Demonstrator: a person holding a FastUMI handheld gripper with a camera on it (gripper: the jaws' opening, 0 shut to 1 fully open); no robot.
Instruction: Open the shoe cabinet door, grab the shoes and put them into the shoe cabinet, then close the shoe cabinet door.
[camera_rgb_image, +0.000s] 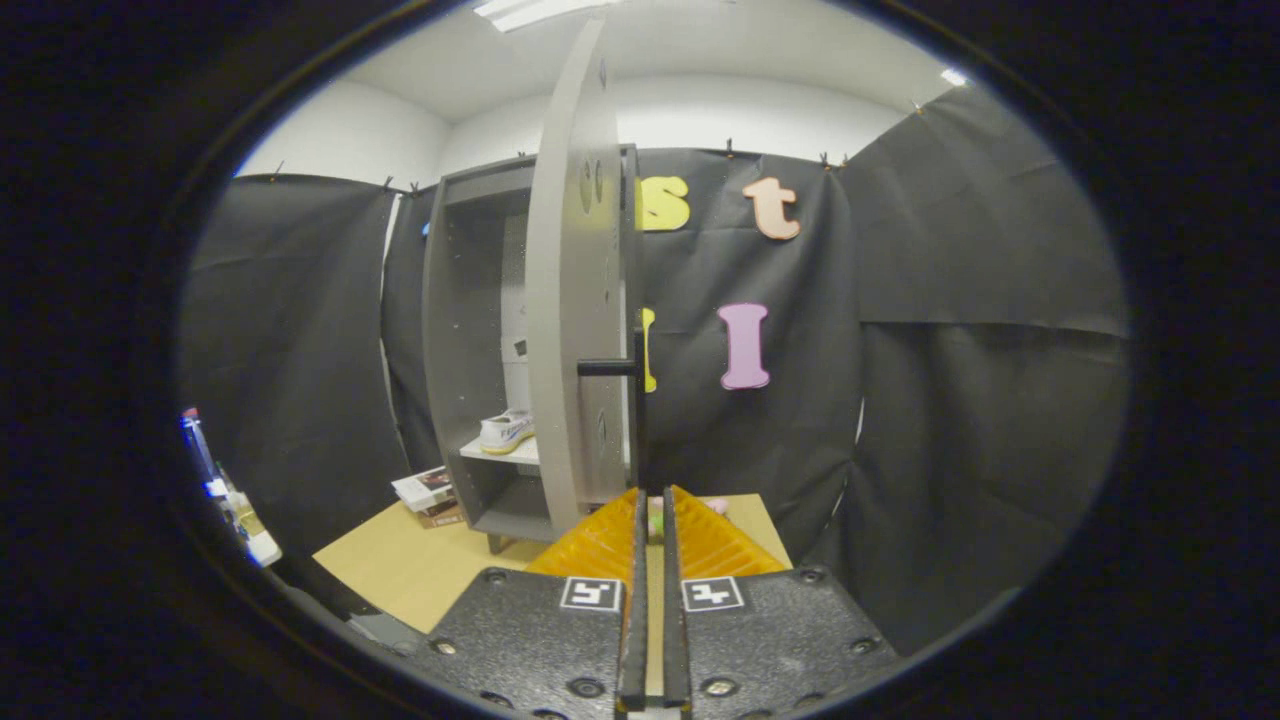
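While the jaws (650, 515) sit clenched together, the door's black handle (638, 400) stands just ahead.

Shoe (506, 431) on shelf (500, 453) inside cabinet (470, 330); door (572, 300) ahead of tongs (652, 515); books (430, 495) left of cabinet.

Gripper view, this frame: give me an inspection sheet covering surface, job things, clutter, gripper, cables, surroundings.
Surface: tan tabletop, bare in front of the cabinet.
Job's things: grey shoe cabinet stands on the table; its door swung open, seen edge-on, black handle just beyond the fingers. White shoe already on the shelf inside.
Clutter: stacked books beside the cabinet's foot; small pink-green item past the fingertips, unclear.
Gripper: gripper fingers closed together, holding nothing, below the handle.
Cables: nothing seen.
Surroundings: black cloth wall, white ceiling.
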